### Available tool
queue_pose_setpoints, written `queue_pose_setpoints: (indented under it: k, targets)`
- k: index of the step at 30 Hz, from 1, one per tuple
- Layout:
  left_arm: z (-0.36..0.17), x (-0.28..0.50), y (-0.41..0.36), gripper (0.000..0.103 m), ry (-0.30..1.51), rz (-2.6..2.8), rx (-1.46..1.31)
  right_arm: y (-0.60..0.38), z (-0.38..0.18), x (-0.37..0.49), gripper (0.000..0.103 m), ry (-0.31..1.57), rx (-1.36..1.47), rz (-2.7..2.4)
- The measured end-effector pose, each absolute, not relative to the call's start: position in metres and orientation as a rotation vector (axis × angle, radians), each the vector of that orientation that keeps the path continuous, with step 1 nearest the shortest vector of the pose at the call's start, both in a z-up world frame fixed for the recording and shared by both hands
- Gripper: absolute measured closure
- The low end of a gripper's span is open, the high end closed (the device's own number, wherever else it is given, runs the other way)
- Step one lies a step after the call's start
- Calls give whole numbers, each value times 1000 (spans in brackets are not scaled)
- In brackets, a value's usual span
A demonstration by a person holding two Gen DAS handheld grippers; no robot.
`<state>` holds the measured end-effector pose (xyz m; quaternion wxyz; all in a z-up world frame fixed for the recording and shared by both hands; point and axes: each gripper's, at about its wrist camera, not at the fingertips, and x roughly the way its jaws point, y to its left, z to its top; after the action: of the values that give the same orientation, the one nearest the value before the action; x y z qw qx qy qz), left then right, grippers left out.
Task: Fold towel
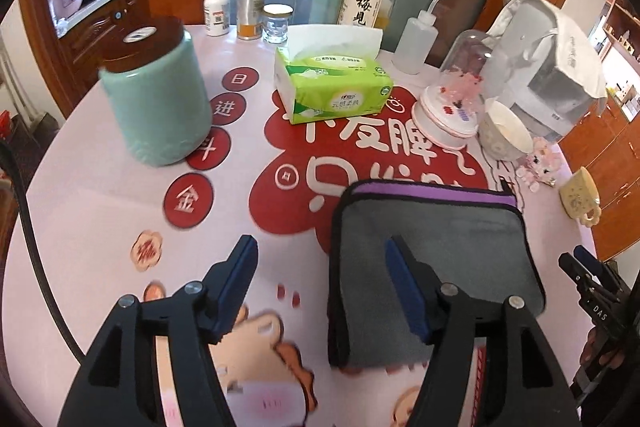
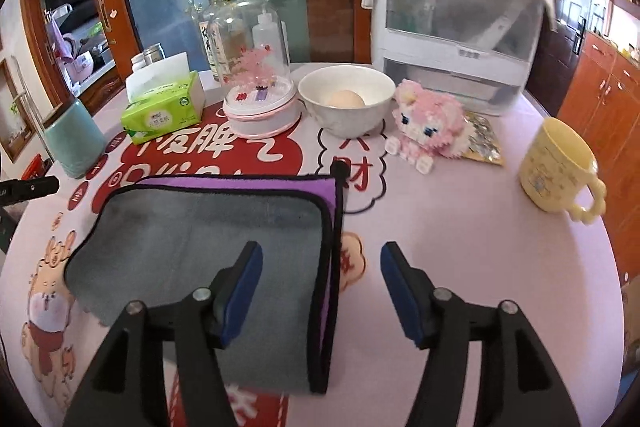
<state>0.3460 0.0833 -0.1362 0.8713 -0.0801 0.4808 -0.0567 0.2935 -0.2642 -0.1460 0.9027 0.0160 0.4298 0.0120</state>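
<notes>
A folded towel (image 1: 440, 247), grey on top with a purple layer and black trim, lies flat on the printed tablecloth. My left gripper (image 1: 322, 255) is open and empty, above the towel's left edge, with one fingertip (image 1: 396, 255) over the grey cloth. In the right wrist view the towel (image 2: 208, 239) lies lower left. My right gripper (image 2: 322, 263) is open and empty, straddling the towel's right edge, with its left fingertip (image 2: 252, 259) over the cloth. The right gripper (image 1: 588, 267) also shows in the left wrist view at the right edge.
A green jar (image 1: 156, 99), tissue pack (image 1: 332, 83), glass dome ornament (image 1: 452, 99), bowl (image 2: 346, 99) holding an egg, pink block figure (image 2: 428, 123), yellow mug (image 2: 560, 163), bottles (image 1: 248, 11) and a covered appliance (image 2: 456, 27) stand around the round table's far side (image 2: 460, 227).
</notes>
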Motion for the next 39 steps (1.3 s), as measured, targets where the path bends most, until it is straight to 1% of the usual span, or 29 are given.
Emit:
queue_pose_setpoints:
  k: [2, 4, 10, 17, 19, 21, 28, 32, 35, 37, 39]
  targets:
    - [-129, 330, 85, 34, 1002, -112, -169, -263, -139, 280, 37, 884, 41, 18]
    - [-122, 311, 85, 34, 999, -113, -168, -261, -132, 264, 33, 879, 46, 13]
    - [-106, 249, 82, 34, 1002, -111, -155, -249, -115, 210, 24, 869, 39, 27]
    - [-98, 176, 68, 33, 1013, -109, -134, -242, -104, 141, 18, 898, 88, -9]
    - [-94, 154, 63, 32, 1017, -118, -129, -241, -100, 121, 18, 901, 91, -15]
    - [-91, 138, 58, 28, 1020, -121, -121, -241, -93, 100, 17, 911, 122, -12]
    - [-85, 86, 43, 28, 1053, -140, -141, -239, -77, 49, 17, 957, 146, -25]
    - [-78, 66, 37, 28, 1070, -145, -101, -235, -71, 31, 17, 984, 173, 9]
    - [-70, 55, 36, 23, 1074, -128, -60, -226, -63, 20, 17, 1000, 155, 32]
    - [-61, 48, 37, 22, 1066, -125, -45, -219, -56, 13, 17, 1004, 158, 60]
    - [-53, 44, 38, 21, 1054, -129, -28, -210, -49, 7, 14, 1004, 142, 81]
